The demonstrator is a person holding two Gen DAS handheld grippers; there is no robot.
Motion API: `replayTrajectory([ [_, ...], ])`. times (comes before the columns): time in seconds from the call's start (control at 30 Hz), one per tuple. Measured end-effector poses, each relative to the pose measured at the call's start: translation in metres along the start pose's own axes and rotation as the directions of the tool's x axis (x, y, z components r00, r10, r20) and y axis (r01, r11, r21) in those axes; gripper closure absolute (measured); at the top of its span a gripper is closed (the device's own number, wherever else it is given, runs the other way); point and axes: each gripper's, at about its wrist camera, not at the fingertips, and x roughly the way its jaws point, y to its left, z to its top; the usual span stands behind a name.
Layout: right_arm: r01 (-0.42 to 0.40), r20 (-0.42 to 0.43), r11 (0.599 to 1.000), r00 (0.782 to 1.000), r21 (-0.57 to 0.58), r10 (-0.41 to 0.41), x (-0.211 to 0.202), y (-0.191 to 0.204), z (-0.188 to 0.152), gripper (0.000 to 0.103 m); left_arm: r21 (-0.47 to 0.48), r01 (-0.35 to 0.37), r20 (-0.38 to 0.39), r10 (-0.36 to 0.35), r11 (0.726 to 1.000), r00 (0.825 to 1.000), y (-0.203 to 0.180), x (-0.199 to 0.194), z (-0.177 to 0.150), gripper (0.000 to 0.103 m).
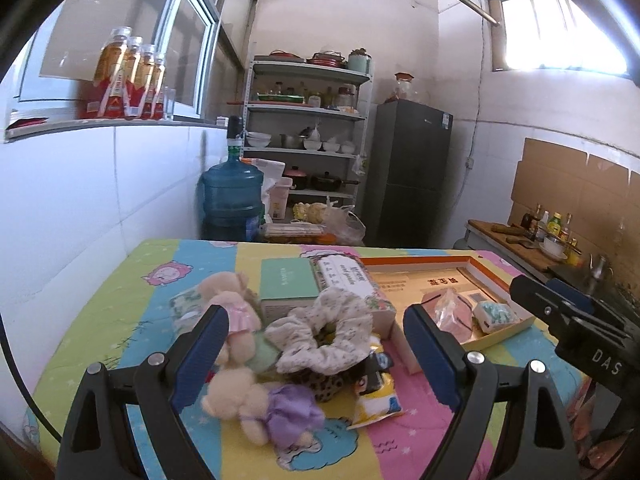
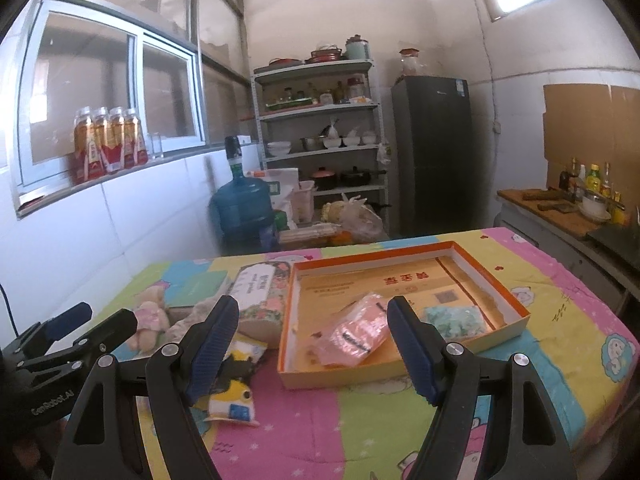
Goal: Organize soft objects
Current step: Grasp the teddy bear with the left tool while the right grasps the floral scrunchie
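So the orange-rimmed tray [image 2: 404, 368] is acting as the drop-off spot here, and the pile of soft stuff is sitting just left of it on the cartoon bedsheet [image 2: 540, 364]; the left gripper [image 1: 316, 356] is hovering right in front of that pile with its jaws spread wide and nothing between the pads; the white floral scrunchie [image 1: 324, 332] is lying dead ahead of it, on top of a leopard one [image 1: 320, 384], with a bear in a purple dress [image 1: 264, 408] nearer and a bear in pink [image 1: 236, 312] off toward the side away from the tray; the right gripper [image 2: 316, 344] is also gaping open and empty, pointing at the tray itself, where a pink packet [image 2: 352, 336] and a teal packet [image 2: 456, 322] are already lying; so I'm guessing the left hand is nearer for the scrunchie; readable writing: "DAS" on the right gripper's body, "GenRobot.AI" on the left one; the tray's Chinese print is upside down and I can't make it out.
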Motion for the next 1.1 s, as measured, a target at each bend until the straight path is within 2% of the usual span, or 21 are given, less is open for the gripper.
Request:
replayTrajectory([
  [0.53,-0.069,-0.018,0.997,0.998,-0.043,0.068,-0.013,0.048,-0.021,0.025,-0.017,-0.055,0.013,0.055,0.998,0.998,0.042,-0.025,-0.017,0.014],
  [0.7,-0.086,-0.037,0.995,0.996,-0.050,0.084,-0.007,0.059,-0.029,0.025,-0.027,-0.077,0.016,0.077,0.997,0.997,0.058,-0.027,-0.022,0.014],
  [1.1,-0.125,-0.113,0.990,0.987,-0.059,0.117,0.028,0.074,-0.047,0.025,-0.049,-0.067,-0.014,0.067,0.997,0.998,0.086,-0.010,-0.036,0.014],
])
